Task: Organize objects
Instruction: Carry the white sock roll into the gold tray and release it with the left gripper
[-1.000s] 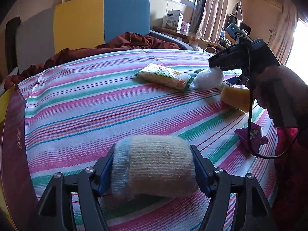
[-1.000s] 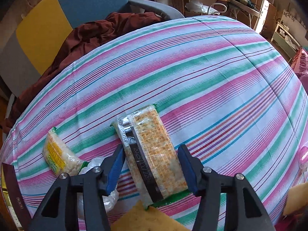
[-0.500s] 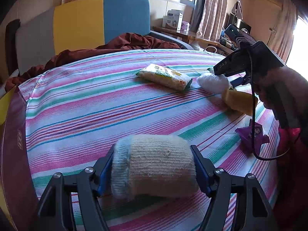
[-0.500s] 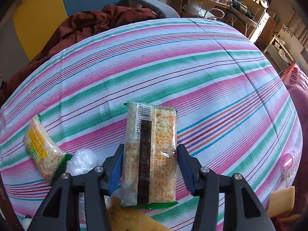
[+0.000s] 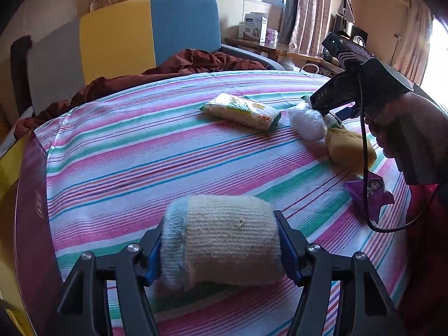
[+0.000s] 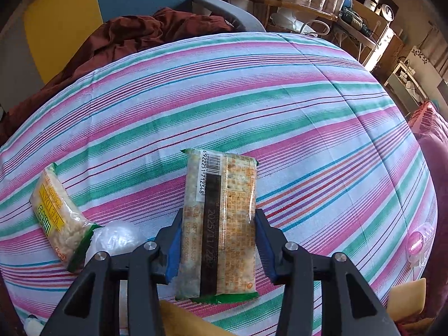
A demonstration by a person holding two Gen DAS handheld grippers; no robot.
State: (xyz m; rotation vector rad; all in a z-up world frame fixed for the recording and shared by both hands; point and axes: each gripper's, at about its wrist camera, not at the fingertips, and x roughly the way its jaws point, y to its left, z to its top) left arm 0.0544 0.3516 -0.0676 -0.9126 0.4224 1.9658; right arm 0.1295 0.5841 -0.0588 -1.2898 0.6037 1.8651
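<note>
Striped cloth in pink, green and blue was spread over the whole surface, and behind it, at the upper left of both frames, a yellow and blue chair back with a dark red fabric heaped on it was seen; a window with curtains stood at the top. Organizing was judged to be only partly done. A rolled knitted sock was clamped between the jaws of the left gripper, low in the centre of the left view, close above the cloth. A cracker packet was clamped by the right gripper and appeared lifted off the cloth. Still left lying were a yellow noodle packet, a white plastic bundle just beside it, a yellow sponge and a small purple packet at the right. Where the things must go could not be told.
</note>
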